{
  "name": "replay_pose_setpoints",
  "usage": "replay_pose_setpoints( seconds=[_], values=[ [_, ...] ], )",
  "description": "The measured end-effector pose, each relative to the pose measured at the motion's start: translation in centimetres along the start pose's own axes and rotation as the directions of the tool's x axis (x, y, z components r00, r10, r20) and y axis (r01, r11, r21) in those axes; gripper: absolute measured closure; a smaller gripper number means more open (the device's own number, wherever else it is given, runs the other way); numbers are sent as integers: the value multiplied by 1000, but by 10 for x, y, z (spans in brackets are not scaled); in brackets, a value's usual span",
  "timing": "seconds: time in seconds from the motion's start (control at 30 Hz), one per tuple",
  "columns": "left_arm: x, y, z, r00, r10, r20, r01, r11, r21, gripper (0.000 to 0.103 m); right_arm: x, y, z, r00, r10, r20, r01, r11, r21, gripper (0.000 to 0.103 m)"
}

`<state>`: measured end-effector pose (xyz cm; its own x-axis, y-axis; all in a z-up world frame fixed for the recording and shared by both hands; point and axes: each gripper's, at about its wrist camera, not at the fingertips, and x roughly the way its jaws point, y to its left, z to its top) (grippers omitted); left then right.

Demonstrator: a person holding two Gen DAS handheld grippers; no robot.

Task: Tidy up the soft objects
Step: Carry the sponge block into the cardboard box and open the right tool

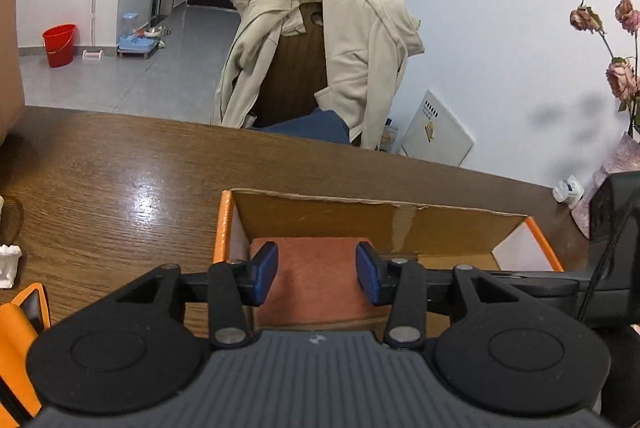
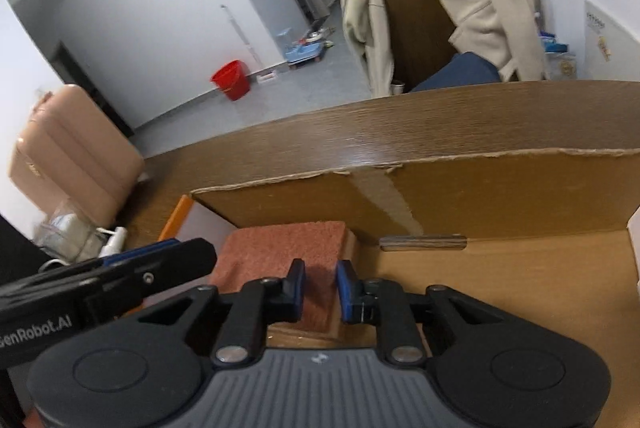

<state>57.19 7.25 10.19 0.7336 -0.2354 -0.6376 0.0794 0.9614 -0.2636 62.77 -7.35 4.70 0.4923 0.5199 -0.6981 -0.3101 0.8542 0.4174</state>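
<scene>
- Folded rust-coloured towel [image 1: 316,276] lies inside the cardboard box [image 1: 360,216], in its left corner against the far wall.
- Box stands on the brown wooden table [image 1: 120,168]; its outer sides are orange, and a small striped wooden stick [image 2: 422,243] lies on its floor beside the towel.
- Left gripper [image 1: 316,274] hangs over the towel with its blue pads spread apart; nothing is pinched between them.
- Right gripper [image 2: 320,290] sits over the towel's near right edge, its pads drawn nearly together with a narrow gap; whether they pinch the fabric cannot be told.
- Left gripper's black arm shows at the left of the right wrist view.
- Beyond the table, a beige coat [image 1: 352,48] drapes over a wooden chair [image 1: 296,76], and a red bucket [image 1: 59,44] stands on the grey floor.
</scene>
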Motion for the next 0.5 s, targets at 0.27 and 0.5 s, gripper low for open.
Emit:
replay_pose_setpoints(
  seconds=[0.27, 0.5],
  values=[
    [-44, -16, -2, 996, 83, 19, -84, 995, 59, 47, -55, -3, -6, 997, -32, 70, 34, 999, -30, 84],
    [-129, -39, -22, 991, 121, 64, -128, 986, 111, 25, -167, -3, -46, 980, -104, 168, 119, 990, -80, 77]
  ],
)
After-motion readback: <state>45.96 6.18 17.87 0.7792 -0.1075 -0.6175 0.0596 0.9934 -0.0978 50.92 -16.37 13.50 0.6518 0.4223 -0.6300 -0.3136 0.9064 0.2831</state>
